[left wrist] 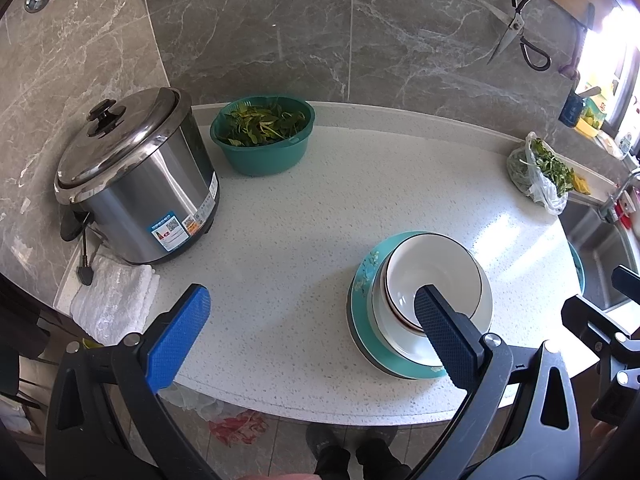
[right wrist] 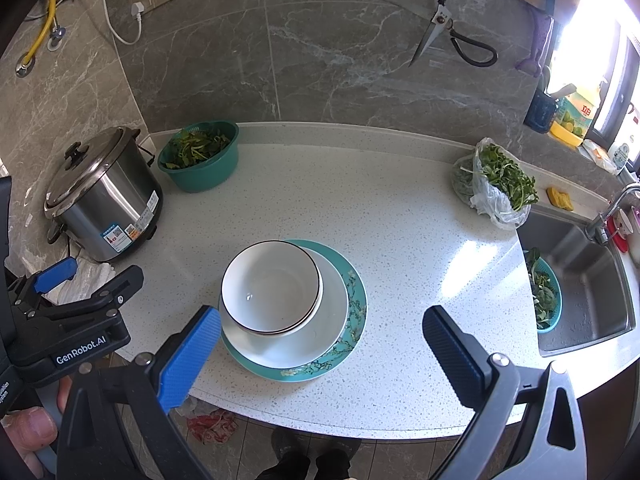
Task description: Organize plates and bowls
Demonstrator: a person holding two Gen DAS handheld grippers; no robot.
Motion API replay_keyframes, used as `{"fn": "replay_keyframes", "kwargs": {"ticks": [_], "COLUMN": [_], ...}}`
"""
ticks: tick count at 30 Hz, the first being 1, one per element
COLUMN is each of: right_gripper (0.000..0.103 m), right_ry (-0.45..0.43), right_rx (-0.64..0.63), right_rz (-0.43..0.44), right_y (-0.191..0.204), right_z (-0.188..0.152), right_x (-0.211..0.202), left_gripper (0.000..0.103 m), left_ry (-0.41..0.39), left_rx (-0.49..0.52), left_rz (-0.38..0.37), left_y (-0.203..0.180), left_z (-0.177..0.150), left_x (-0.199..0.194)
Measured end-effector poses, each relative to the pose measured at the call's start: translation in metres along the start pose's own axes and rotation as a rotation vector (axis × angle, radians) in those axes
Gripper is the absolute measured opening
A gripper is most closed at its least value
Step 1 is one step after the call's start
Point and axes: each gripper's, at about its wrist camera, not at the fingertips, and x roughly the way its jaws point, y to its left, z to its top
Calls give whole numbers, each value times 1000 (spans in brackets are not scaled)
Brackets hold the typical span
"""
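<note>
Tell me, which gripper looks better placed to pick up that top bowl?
Probably the right gripper: it is open and the top bowl sits just ahead, by its blue finger. The left gripper, also open, has the stack off to one side, behind its dark finger.

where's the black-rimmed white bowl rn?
The black-rimmed bowl is nested in a larger white bowl on the teal floral plate, near the counter's front edge, centre of the right wrist view.
</note>
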Motion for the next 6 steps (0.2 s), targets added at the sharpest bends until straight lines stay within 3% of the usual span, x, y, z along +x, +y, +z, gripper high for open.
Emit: {"fn": "replay_keyframes", "kwargs": {"ticks": [6], "right_gripper": [103], "right_ry": [2], "right_rx": [0], "right_rz": [1], "right_y": [-2], "right_z": [-3], "right_x": [1], "left_gripper": [103], "left_ry": [-10], "left_rx": [-1], "left_rz": [10], "left_y": [-1], "left_z": [-2], "left_x": [-4]}}
